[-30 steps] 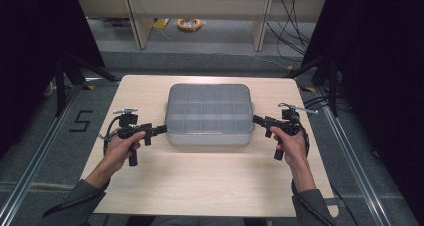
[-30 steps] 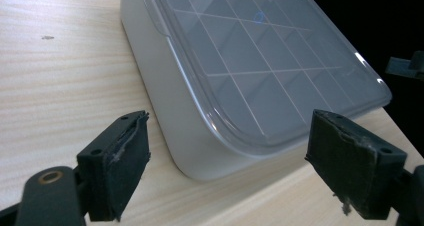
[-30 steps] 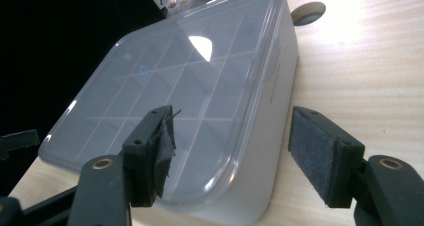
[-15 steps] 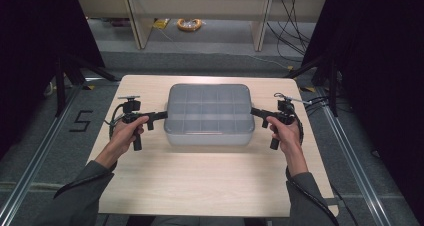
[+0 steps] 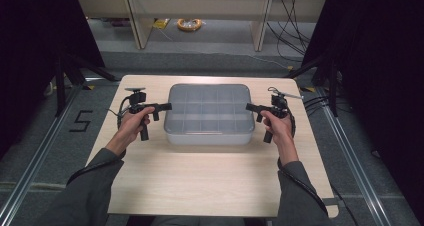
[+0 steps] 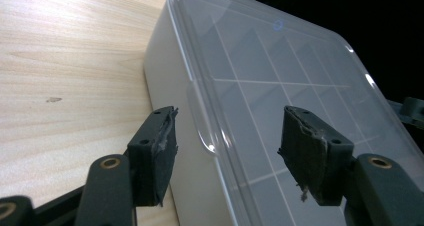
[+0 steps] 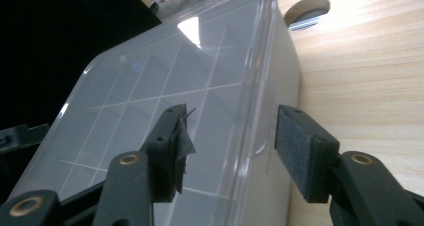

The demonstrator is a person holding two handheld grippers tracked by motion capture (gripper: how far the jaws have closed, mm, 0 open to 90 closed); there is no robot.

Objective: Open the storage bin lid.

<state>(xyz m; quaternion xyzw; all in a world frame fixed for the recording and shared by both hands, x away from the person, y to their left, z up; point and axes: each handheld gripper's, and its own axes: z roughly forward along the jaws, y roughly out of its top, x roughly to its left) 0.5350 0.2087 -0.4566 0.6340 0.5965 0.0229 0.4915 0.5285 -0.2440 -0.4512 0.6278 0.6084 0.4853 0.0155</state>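
Observation:
A translucent grey compartment box (image 5: 208, 113) with a clear lid stands in the middle of the wooden table (image 5: 210, 186). My left gripper (image 5: 167, 106) reaches in at the box's left end and my right gripper (image 5: 248, 107) at its right end. In the left gripper view the jaws (image 6: 227, 136) straddle the lid's rim and its small tab (image 6: 200, 111), one pad over the lid and one beside the wall, with gaps on both sides. The right gripper (image 7: 232, 141) straddles the opposite rim tab (image 7: 265, 121) the same way. Both pairs of jaws have just been closing, and the pads do not touch.
Bare table lies in front of the box and to both sides of it. Pale shelving legs and a yellow cable coil (image 5: 190, 24) are on the floor beyond the table. A floor mark "5" (image 5: 81, 121) is at the left. Dark curtains flank the scene.
Both hands have moved away from the person along the box's ends and in toward it, so the fingertips now reach the lid's rim on each side.

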